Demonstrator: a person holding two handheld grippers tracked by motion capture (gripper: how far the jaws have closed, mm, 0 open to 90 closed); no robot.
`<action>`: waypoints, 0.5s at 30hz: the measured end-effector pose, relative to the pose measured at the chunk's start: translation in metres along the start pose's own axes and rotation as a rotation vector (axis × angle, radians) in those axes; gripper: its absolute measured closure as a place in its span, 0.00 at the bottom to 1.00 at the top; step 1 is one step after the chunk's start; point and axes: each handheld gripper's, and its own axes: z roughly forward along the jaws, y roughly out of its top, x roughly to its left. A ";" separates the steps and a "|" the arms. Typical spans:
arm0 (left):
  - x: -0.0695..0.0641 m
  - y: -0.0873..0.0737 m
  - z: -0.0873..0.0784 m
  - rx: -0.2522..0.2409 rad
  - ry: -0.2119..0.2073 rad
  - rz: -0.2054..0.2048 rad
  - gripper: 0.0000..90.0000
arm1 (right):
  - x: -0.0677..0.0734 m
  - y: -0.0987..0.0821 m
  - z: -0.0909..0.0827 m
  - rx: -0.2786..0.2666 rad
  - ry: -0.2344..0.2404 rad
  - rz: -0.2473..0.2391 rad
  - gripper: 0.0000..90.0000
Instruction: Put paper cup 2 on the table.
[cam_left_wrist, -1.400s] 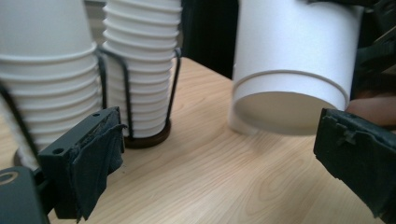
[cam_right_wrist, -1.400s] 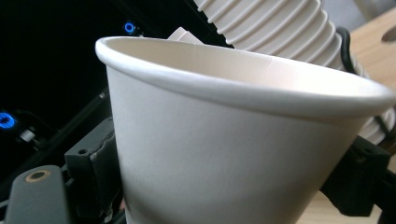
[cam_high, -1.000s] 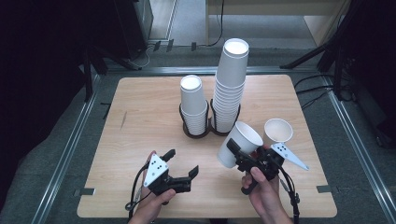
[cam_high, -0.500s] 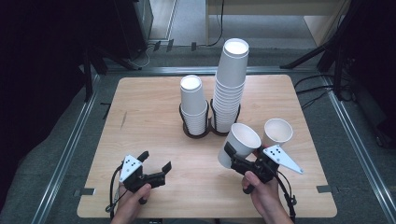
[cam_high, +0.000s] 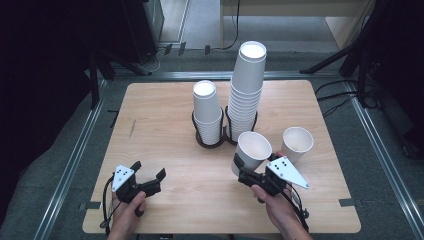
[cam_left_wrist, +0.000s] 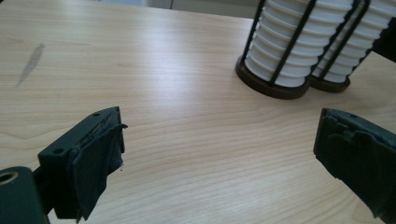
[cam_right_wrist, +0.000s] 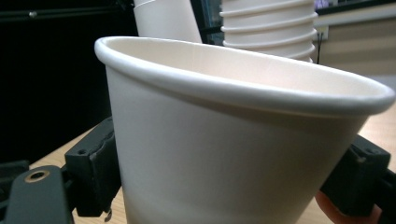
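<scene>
On the wooden surface (cam_high: 165, 115), the left tongs (cam_high: 148, 176) at 7 o'clock are spread and empty. Two stacks of white paper cups stand in a black wire holder (cam_high: 209, 141) at centre: the short stack (cam_high: 207, 111), then the tall stack (cam_high: 246, 87). The right tongs (cam_high: 242, 169) at 5 o'clock pinch one tilted paper cup (cam_high: 251, 151); another single cup (cam_high: 296, 144) stands at 4 o'clock. No writing is legible.

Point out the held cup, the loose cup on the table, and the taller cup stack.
Held cup (cam_high: 252, 146), high view, inside of its open mouth.
Loose cup (cam_high: 297, 139), high view, inside of its mouth.
Taller cup stack (cam_high: 247, 90), high view, side of the stack.
</scene>
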 end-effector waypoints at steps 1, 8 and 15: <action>0.002 0.000 -0.001 -0.003 0.007 -0.005 0.02 | 0.001 -0.002 0.001 -0.007 -0.002 -0.027 0.15; 0.015 -0.001 -0.002 -0.001 0.056 -0.014 0.02 | 0.004 -0.018 0.015 -0.014 -0.045 -0.148 0.15; 0.021 -0.003 -0.001 -0.005 0.078 -0.032 0.02 | 0.001 -0.034 0.032 0.005 -0.081 -0.192 0.15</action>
